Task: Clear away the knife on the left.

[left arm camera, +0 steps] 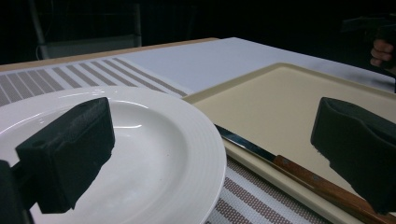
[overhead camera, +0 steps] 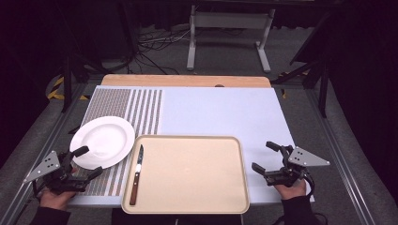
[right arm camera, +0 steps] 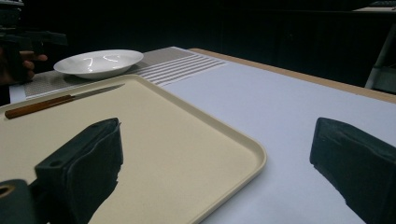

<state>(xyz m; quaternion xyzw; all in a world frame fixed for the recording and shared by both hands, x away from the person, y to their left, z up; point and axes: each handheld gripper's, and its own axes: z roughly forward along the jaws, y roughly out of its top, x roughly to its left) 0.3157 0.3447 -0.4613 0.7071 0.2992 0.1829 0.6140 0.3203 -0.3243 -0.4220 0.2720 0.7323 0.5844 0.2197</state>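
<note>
Black tongs (overhead camera: 80, 161) with grey triangular plates; dark sleeves (overhead camera: 295, 211); trailing black cable.

I'm in a lab / recording setup, not a home. Black curtains surround my table (overhead camera: 216, 112), w/ aluminium frame rails (overhead camera: 340, 159) along both sides. Loose cables (overhead camera: 155, 44) run over the grey carpet behind, next to a white metal stand (overhead camera: 230, 28). Hazard tape (overhead camera: 56, 89) marks the floor at far left. Tabletop has a pale mat w/ a printed stripe-and-dot pattern (overhead camera: 126, 110).

Bright tabletop, dark surroundings, soft focus
</note>
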